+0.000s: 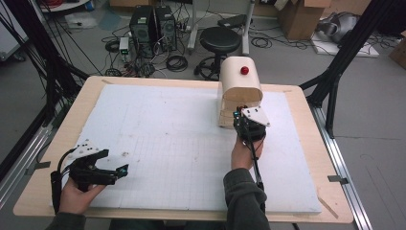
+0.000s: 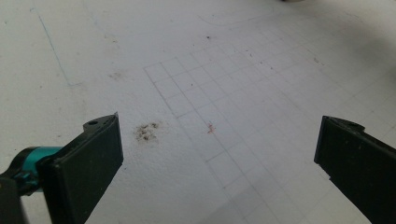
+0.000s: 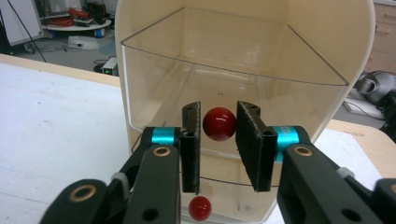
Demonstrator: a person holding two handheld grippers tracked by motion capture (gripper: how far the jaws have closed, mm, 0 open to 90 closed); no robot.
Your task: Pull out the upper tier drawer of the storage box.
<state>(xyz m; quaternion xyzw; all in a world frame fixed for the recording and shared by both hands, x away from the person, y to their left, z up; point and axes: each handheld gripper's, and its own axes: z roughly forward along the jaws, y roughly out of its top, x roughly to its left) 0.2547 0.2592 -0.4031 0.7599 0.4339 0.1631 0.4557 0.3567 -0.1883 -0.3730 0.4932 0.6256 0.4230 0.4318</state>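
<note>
A cream box (image 1: 241, 86) with a rounded top stands at the back right of the white mat (image 1: 167, 134). A red knob (image 1: 244, 70) sits on its top. In the right gripper view the box (image 3: 327, 46) has a clear front panel (image 3: 233, 56) bearing a red knob (image 3: 219, 123). My right gripper (image 3: 219, 111) is shut on that knob, one pad on each side. A second red knob (image 3: 201, 207) shows lower down. My right gripper (image 1: 239, 116) is at the box's front. My left gripper (image 1: 116, 161) rests near the front left, open (image 2: 219, 121) over bare mat.
The mat lies on a wooden table (image 1: 62, 158). Behind the table are a black stool (image 1: 219, 40), computer towers (image 1: 153, 24), loose cables and a cardboard box (image 1: 299, 17). Black frame legs stand at both sides.
</note>
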